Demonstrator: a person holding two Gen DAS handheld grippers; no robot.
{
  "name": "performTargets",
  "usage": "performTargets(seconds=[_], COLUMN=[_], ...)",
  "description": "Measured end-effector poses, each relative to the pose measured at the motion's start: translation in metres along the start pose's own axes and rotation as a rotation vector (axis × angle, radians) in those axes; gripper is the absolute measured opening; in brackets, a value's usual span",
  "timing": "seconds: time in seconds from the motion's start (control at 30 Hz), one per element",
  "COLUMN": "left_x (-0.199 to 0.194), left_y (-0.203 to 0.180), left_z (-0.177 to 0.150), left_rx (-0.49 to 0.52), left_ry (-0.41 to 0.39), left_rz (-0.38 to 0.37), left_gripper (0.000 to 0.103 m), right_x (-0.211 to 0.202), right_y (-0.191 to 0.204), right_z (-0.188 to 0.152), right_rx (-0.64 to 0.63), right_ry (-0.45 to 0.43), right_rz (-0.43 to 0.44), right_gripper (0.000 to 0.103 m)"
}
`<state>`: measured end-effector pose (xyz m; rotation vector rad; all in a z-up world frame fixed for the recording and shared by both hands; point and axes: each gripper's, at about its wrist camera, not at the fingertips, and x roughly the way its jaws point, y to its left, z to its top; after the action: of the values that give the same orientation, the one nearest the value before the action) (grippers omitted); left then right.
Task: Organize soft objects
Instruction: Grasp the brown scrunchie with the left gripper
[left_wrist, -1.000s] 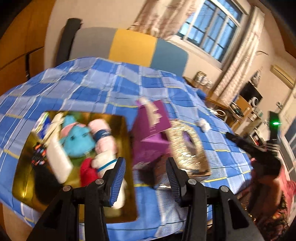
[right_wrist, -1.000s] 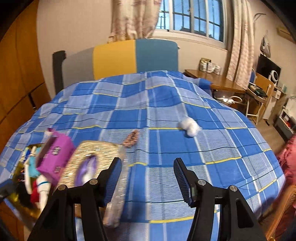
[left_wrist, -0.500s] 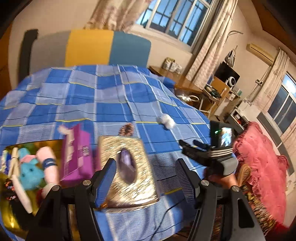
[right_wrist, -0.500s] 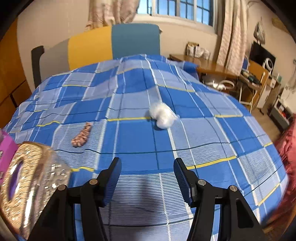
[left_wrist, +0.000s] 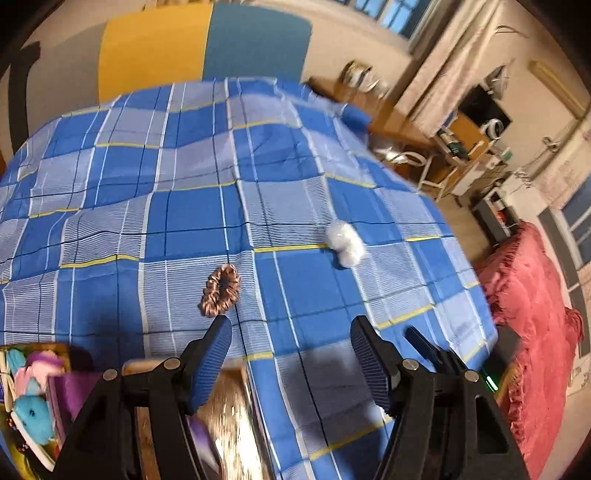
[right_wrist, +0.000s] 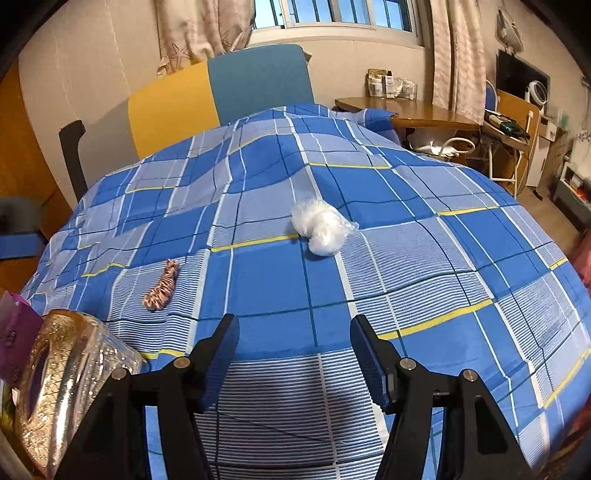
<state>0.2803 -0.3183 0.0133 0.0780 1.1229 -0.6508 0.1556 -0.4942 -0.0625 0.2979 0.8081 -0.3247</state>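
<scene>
Left gripper (left_wrist: 290, 354): fingers spread, just opened wide, empty; scrunchie (left_wrist: 219, 291) just beyond left fingertip on bed (left_wrist: 155, 206). Right gripper (right_wrist: 294, 350): fingers spread, empty; bagged cotton (right_wrist: 322, 228) well ahead. Risk: slick bag squirts out; fingers snag sheet instead.

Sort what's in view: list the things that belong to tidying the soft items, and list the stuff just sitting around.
Part of the job:
- scrunchie
- white fluff bag
- plush toys in the gold tray
- purple pouch

Just lying about:
- glittery gold tissue box
- blue checked cloth
- desk
- chair
</scene>
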Motion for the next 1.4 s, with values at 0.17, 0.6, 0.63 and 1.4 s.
performTargets(seconds=[0.17, 0.6, 0.63, 1.4], left_x=[0.066, 0.149, 0.154, 0.172], left_y=[0.013, 0.054, 0.059, 0.063], left_z=[0.026, 0.051, 0.052, 0.042], left_rx=[-0.082, -0.161, -0.196, -0.165], left_ry=[0.160, 0.327, 0.339, 0.338], left_rz=[-0.008, 0.096, 0.093, 0.095], left_gripper=[0.068, 0.066, 0.066, 0.013], right_x=[0.001, 0.004, 0.004, 0.014], right_y=[-0.004, -0.016, -0.015, -0.039], right_z=[0.002, 0.002, 0.002, 0.006], right_rx=[0.029, 0.120, 0.119, 0.211], right_ry=[0.029, 0.085, 0.087, 0.109], right_rz=[0.010, 0.057, 0.061, 0.030], right_gripper=[0.064, 0.064, 0.064, 0.064])
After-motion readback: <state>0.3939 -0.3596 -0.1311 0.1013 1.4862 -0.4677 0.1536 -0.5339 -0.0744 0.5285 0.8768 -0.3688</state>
